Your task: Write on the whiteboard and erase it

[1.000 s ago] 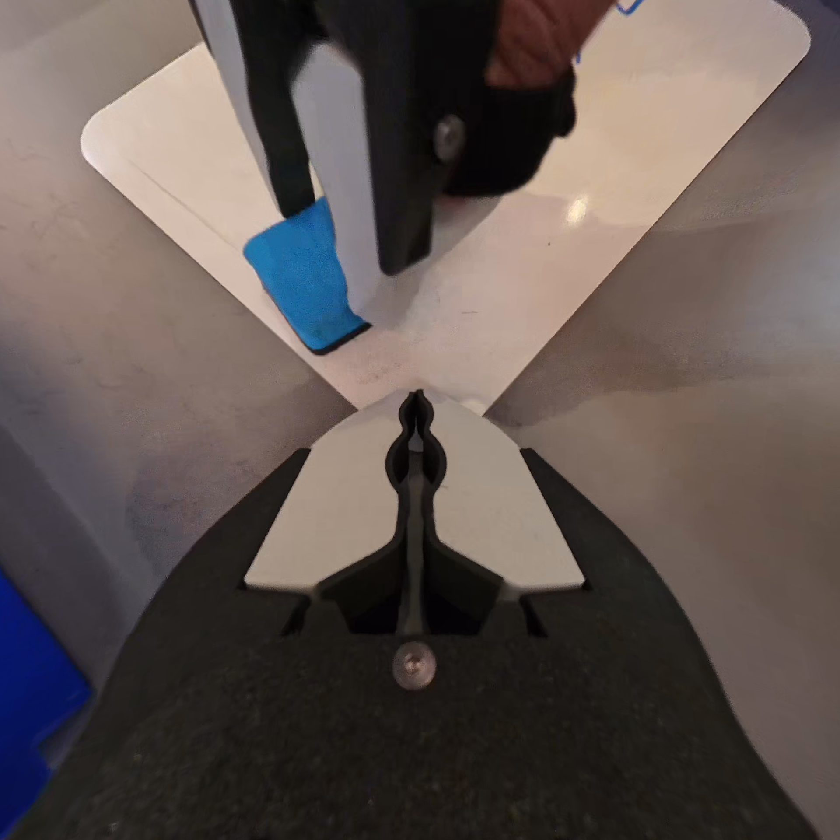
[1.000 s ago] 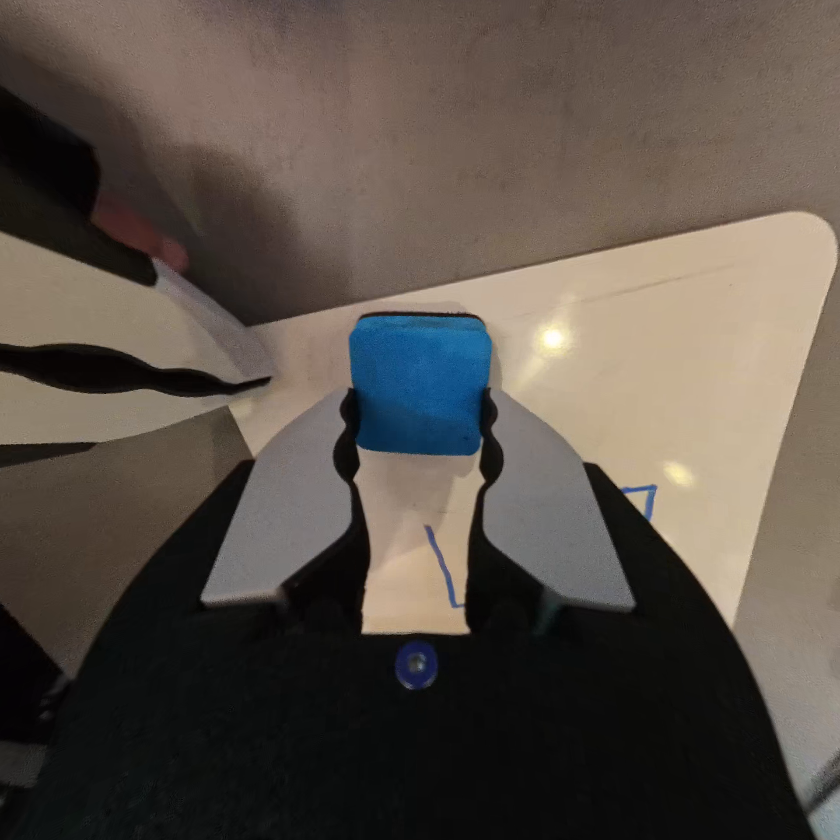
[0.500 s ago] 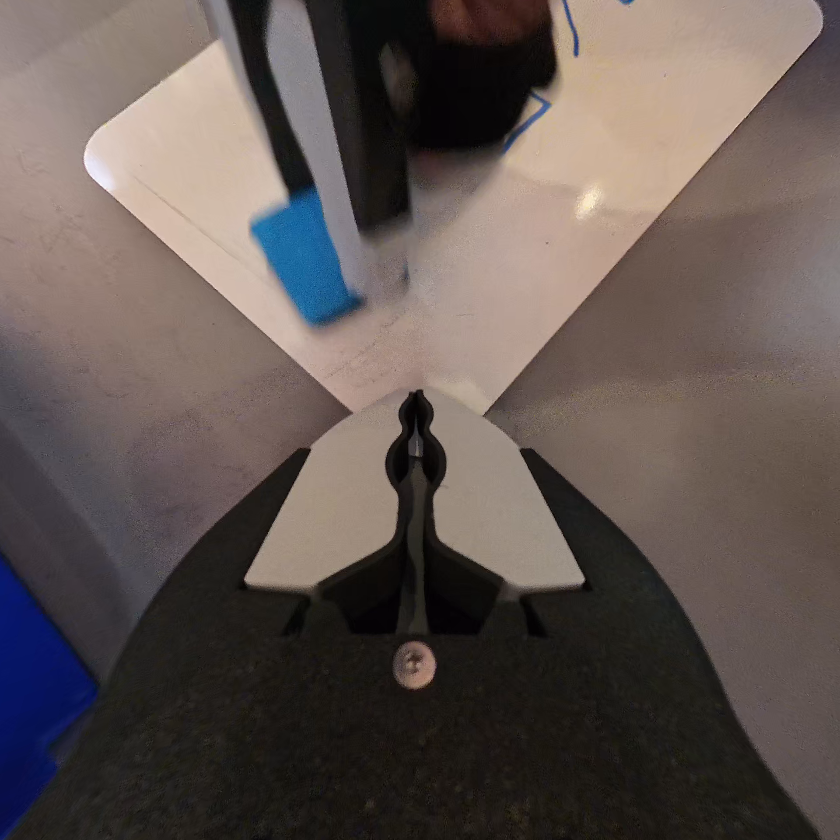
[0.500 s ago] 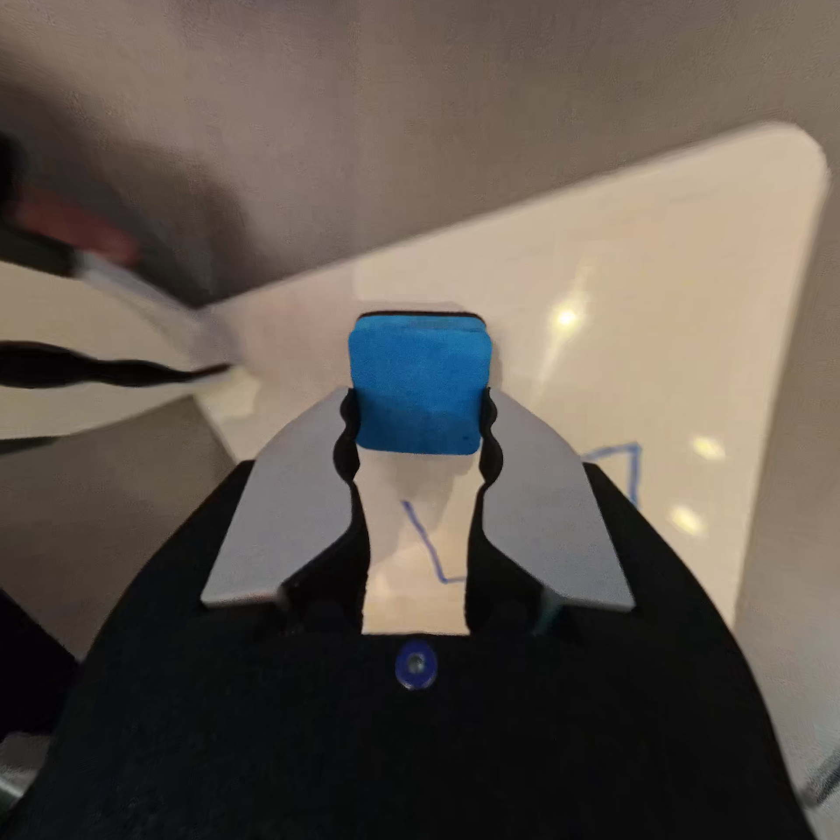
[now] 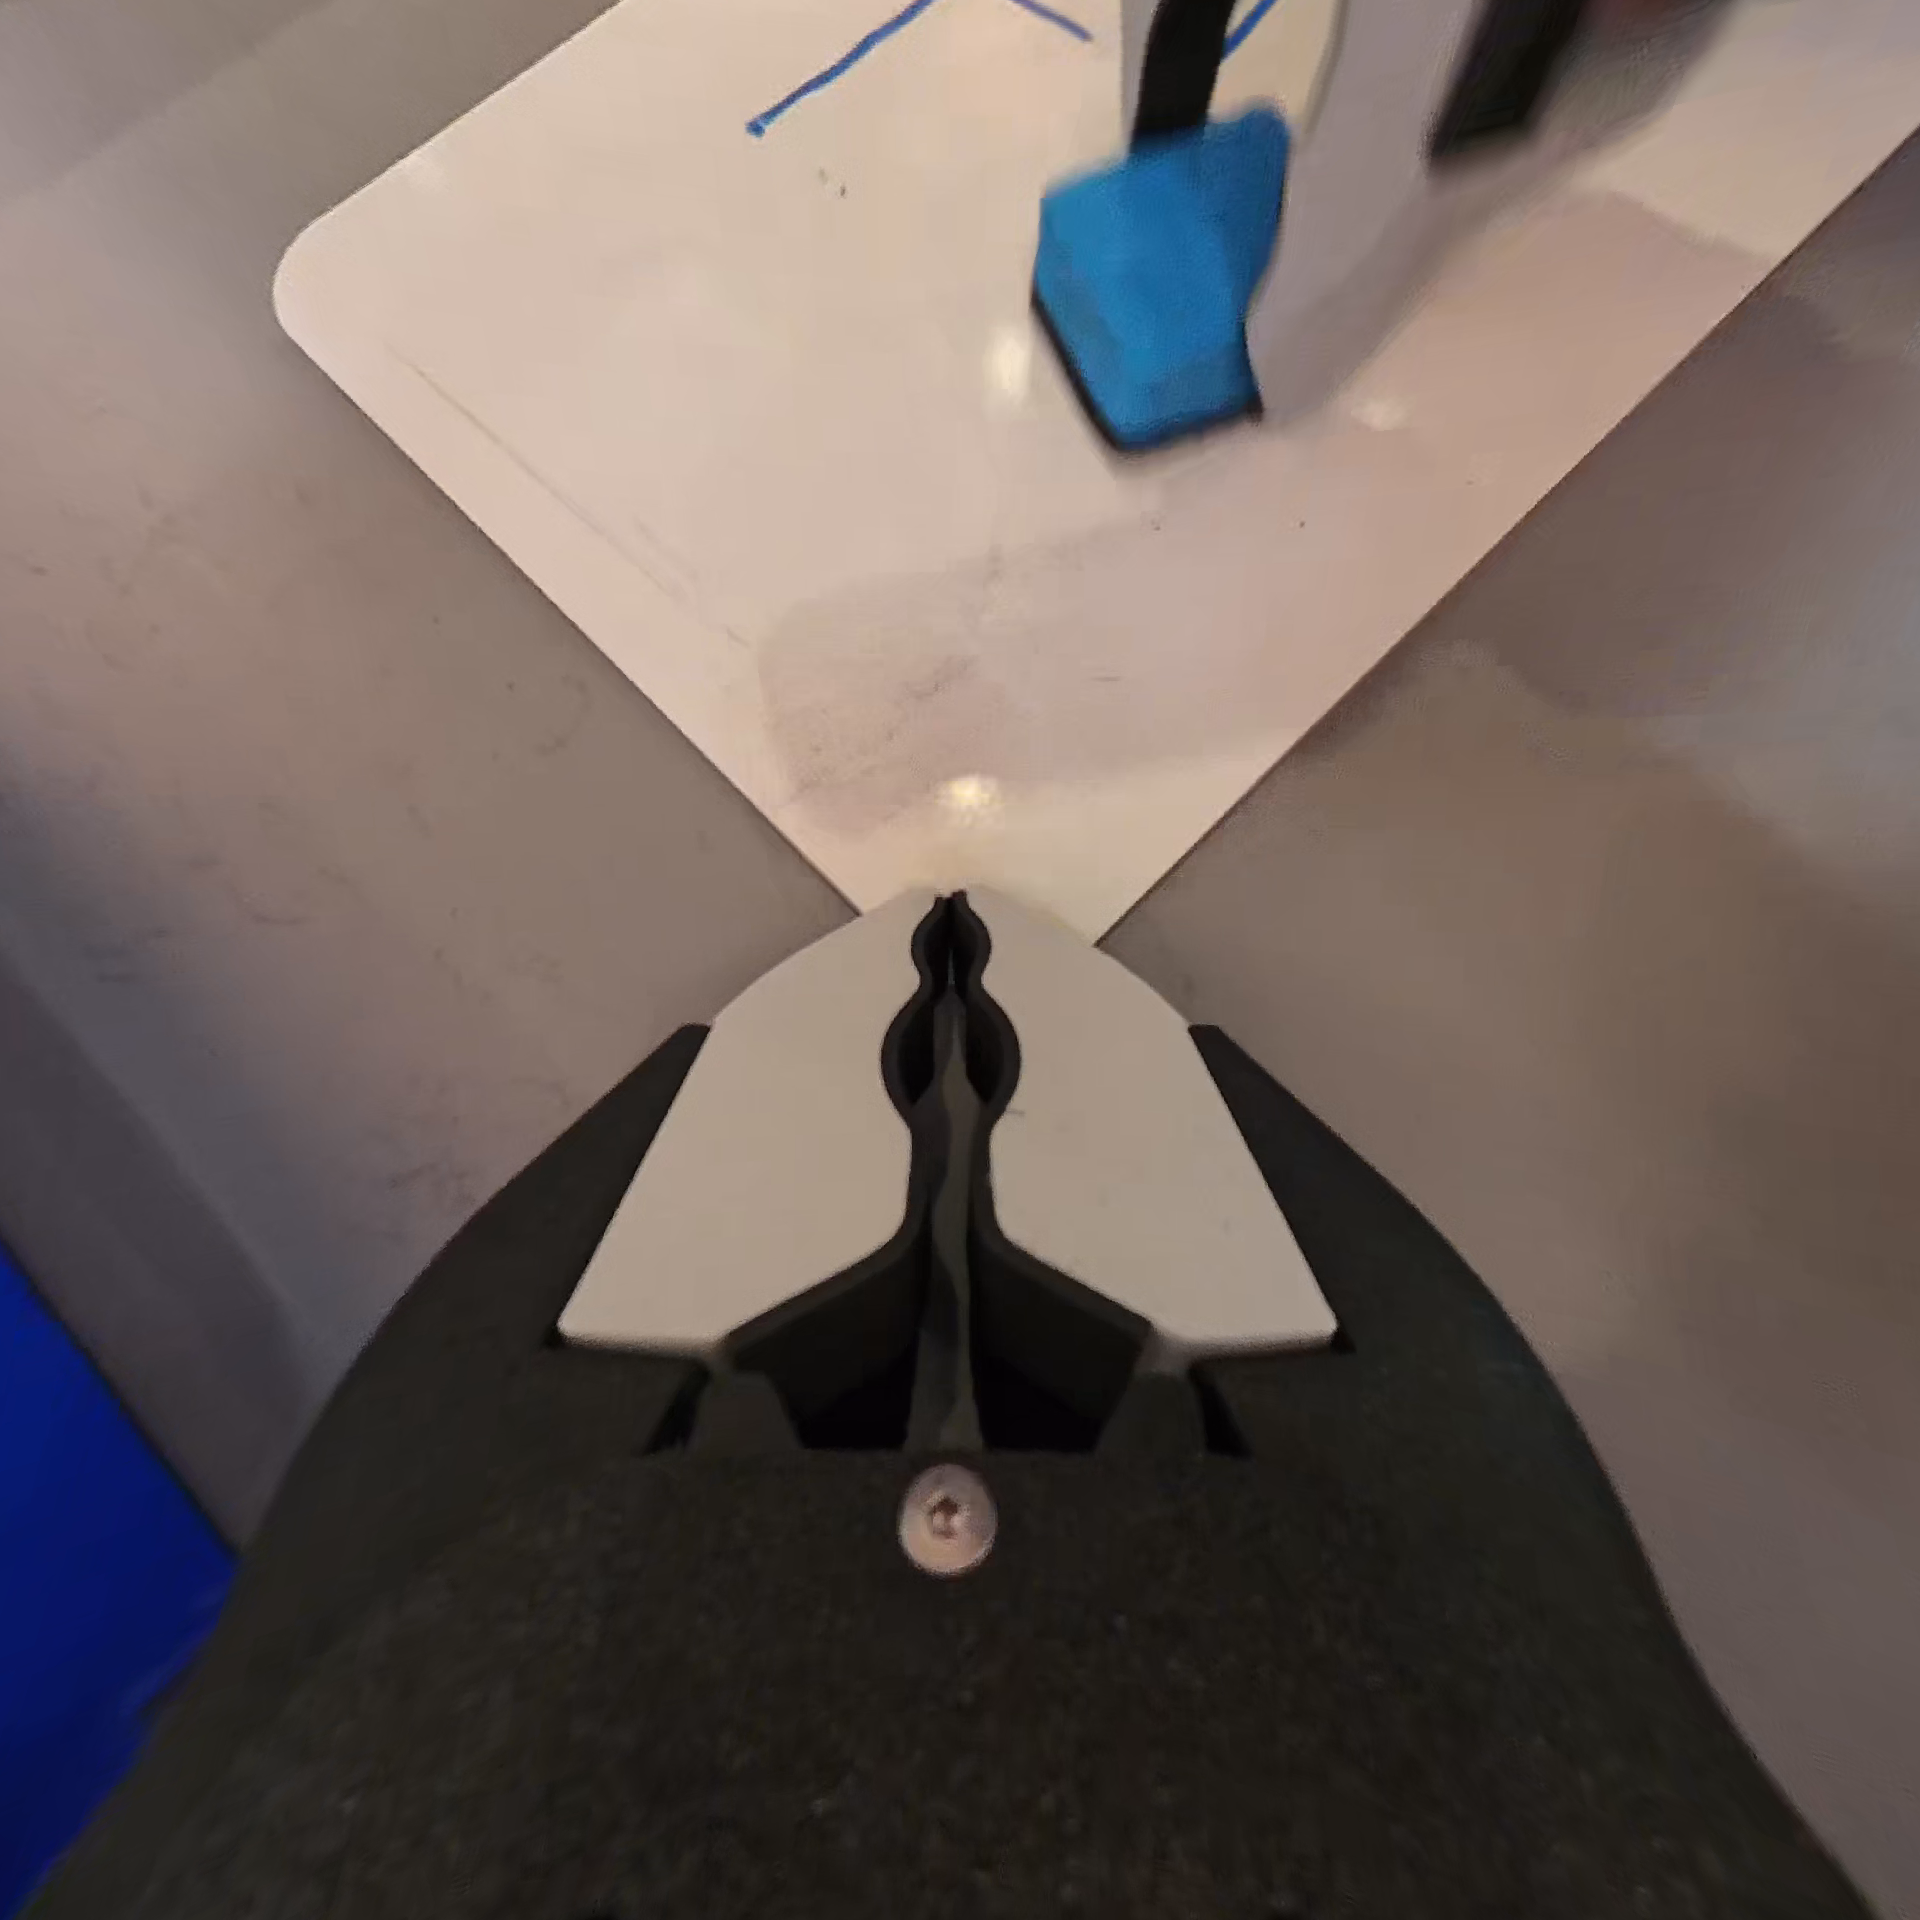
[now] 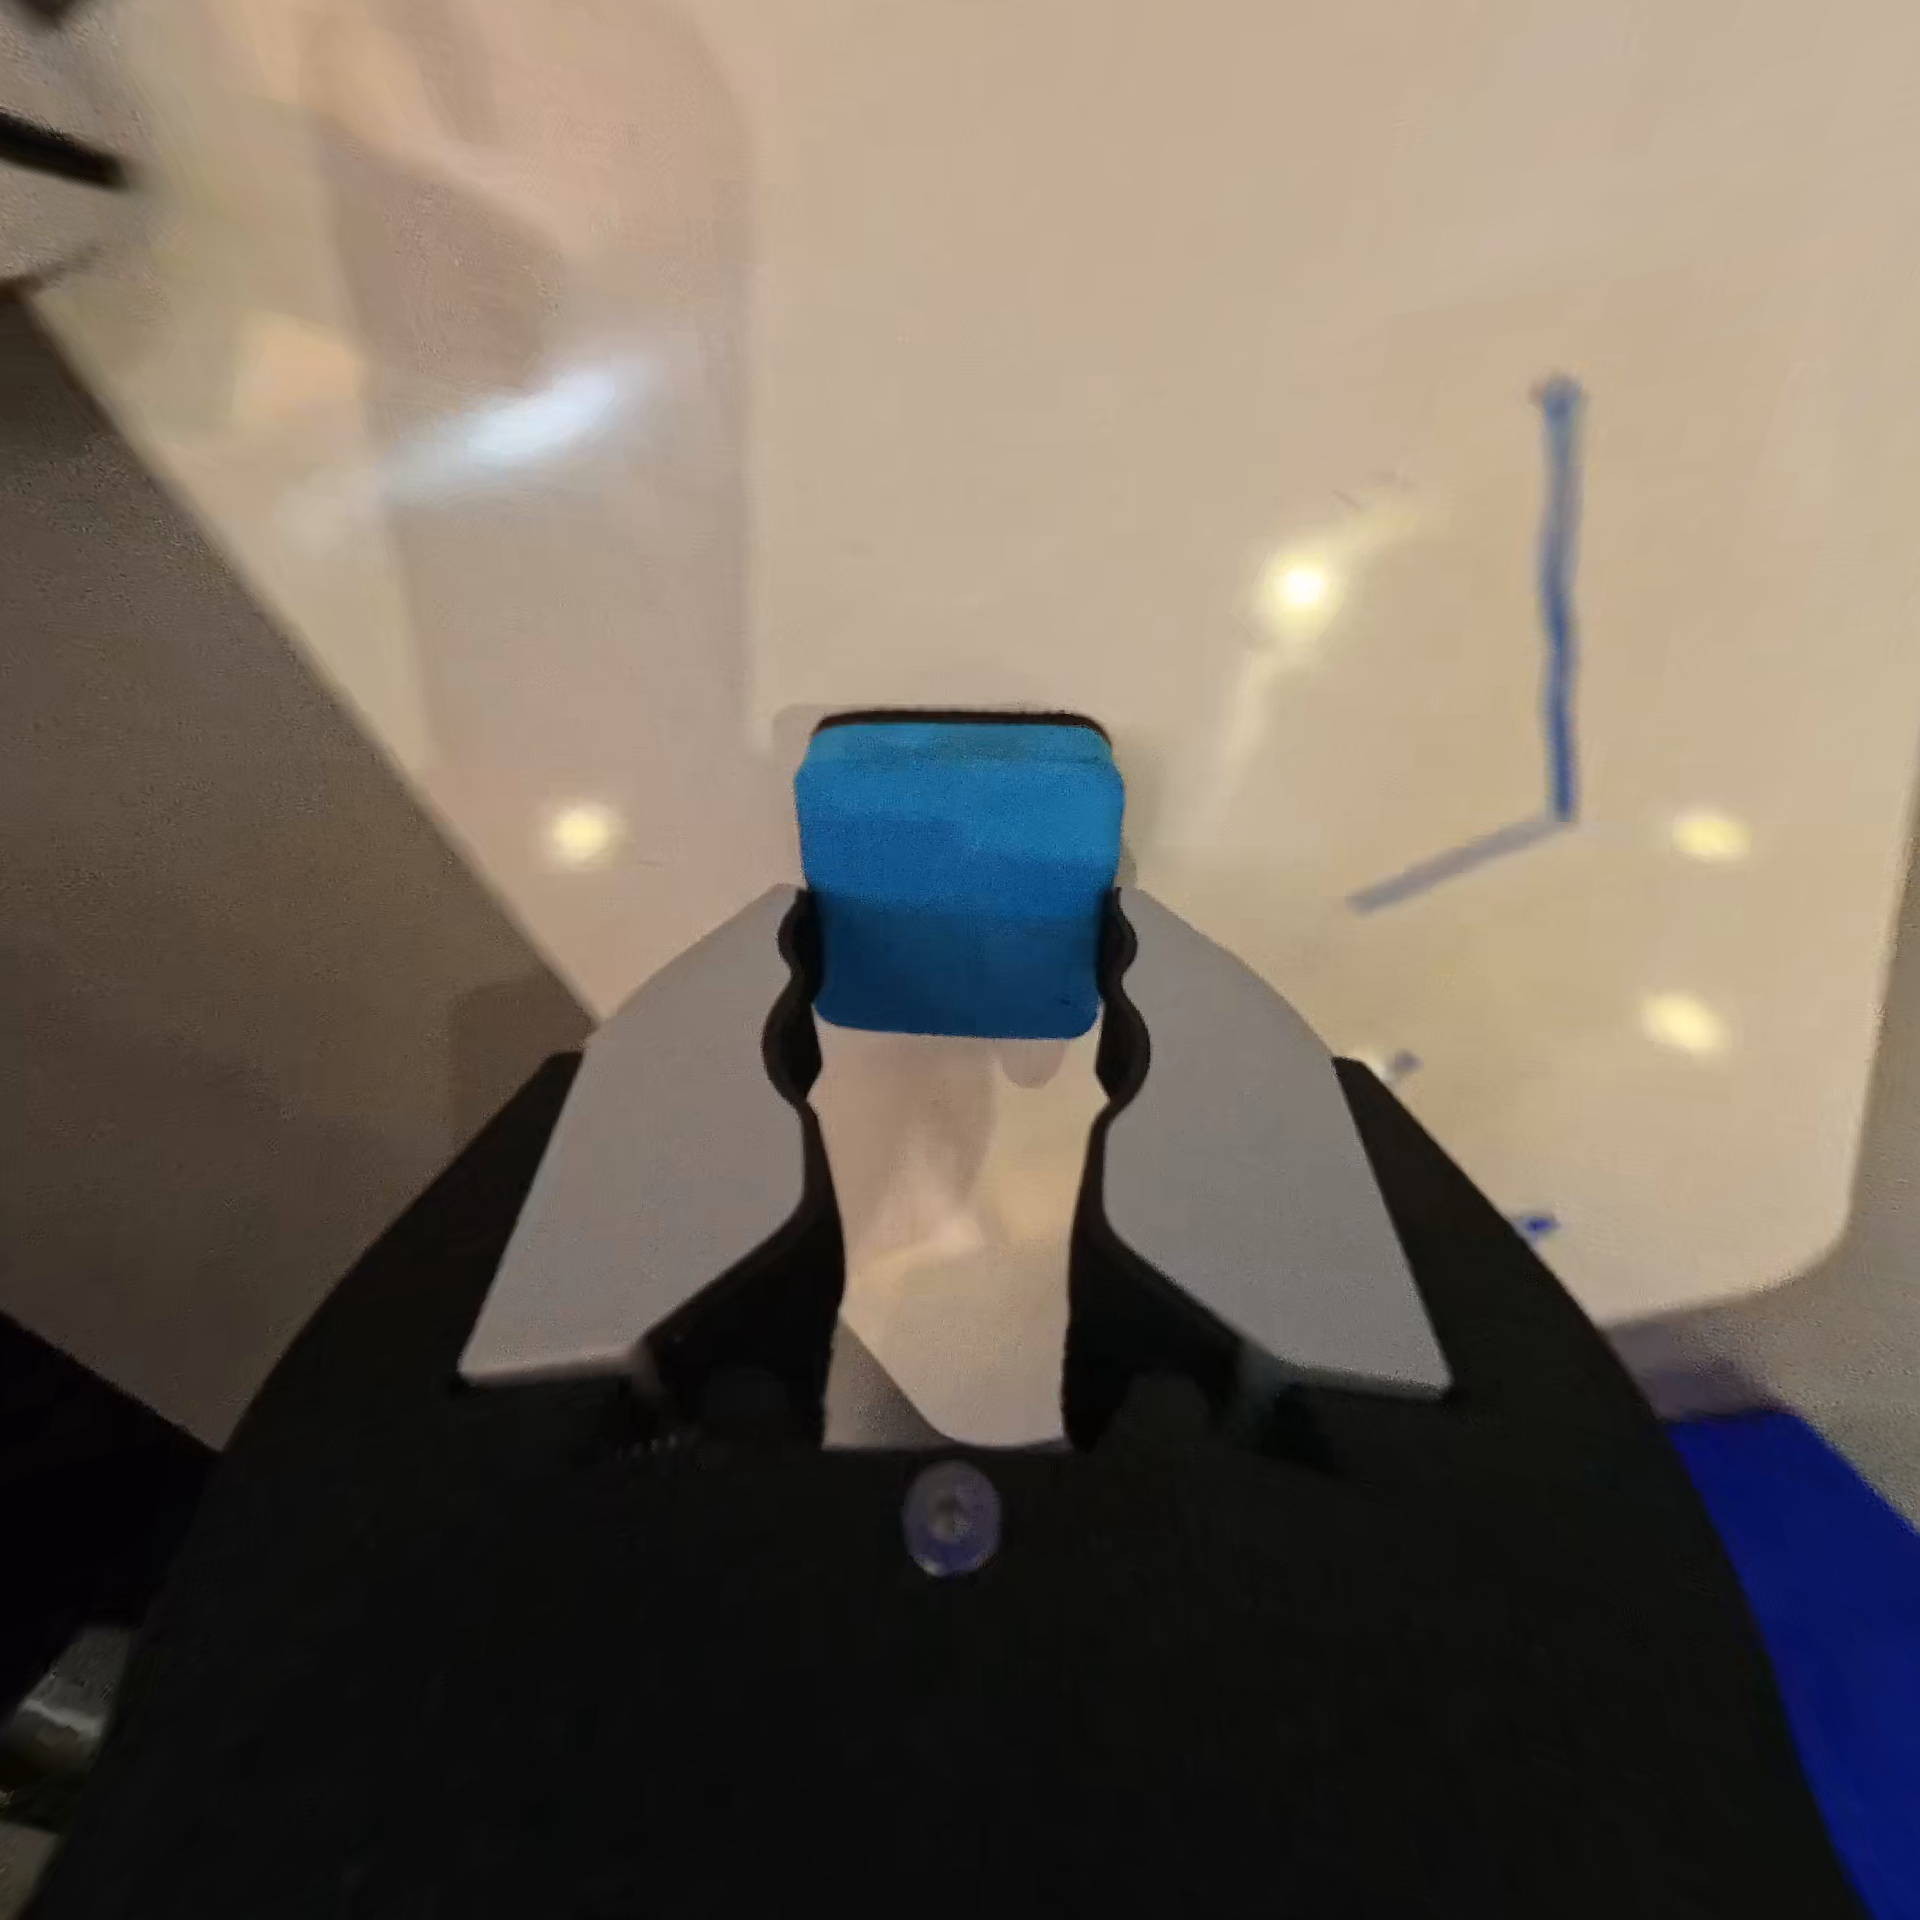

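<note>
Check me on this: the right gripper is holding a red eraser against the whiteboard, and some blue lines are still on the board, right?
Not quite: the eraser is blue, not red, as the right wrist view shows. The rest stands: the right gripper holds it against the whiteboard, and blue lines remain on the board.

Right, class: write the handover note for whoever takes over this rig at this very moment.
Right claw: shut on the blue eraser, which is on the whiteboard.
Left claw: shut, empty, at the board's near corner.
Done: writing is on the board; a faint wiped smudge shows near that corner.
Left: blue lines remain beside the eraser; another line shows at the far edge. Wipe these off.
</note>
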`<state>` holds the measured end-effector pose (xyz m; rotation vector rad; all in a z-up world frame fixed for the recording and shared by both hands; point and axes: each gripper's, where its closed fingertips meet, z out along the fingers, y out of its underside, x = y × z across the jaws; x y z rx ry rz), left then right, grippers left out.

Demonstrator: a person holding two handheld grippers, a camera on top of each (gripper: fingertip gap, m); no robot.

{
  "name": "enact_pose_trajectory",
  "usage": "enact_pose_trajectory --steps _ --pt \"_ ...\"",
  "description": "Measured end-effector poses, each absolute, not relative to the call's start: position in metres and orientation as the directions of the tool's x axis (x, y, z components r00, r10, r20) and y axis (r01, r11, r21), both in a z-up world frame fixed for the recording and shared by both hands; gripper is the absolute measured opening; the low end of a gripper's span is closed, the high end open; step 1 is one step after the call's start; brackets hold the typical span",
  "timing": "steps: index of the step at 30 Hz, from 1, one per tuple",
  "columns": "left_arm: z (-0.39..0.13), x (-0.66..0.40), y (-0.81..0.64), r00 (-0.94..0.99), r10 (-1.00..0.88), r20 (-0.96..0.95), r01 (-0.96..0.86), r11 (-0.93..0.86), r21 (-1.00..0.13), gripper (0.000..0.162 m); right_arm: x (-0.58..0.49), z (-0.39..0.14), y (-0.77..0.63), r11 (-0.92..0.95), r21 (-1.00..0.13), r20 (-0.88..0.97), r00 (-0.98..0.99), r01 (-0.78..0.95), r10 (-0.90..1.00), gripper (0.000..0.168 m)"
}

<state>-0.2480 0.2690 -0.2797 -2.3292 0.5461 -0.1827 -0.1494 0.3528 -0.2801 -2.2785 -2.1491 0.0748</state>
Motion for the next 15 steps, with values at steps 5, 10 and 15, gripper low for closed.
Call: enact_pose_trajectory --steps 5,10,15 --pt "-0.28 -0.249 0.273 0.899 -0.435 -0.043 -0.343 -0.642 -0.686 0.0 -0.119 -0.281 0.389 -0.274 -0.024 -0.029 0.273 0.961 0.962 0.051" --pt "-0.28 -0.24 0.274 0.887 -0.461 -0.013 -0.342 -0.639 -0.689 0.0 -0.101 -0.28 0.408 -0.362 -0.026 -0.043 0.361 0.932 0.931 0.051" --pt "-0.28 -0.238 0.271 0.887 -0.462 0.004 -0.334 -0.649 -0.683 0.0 -0.137 -0.28 0.352 -0.123 -0.045 -0.015 0.123 0.991 0.992 0.051"
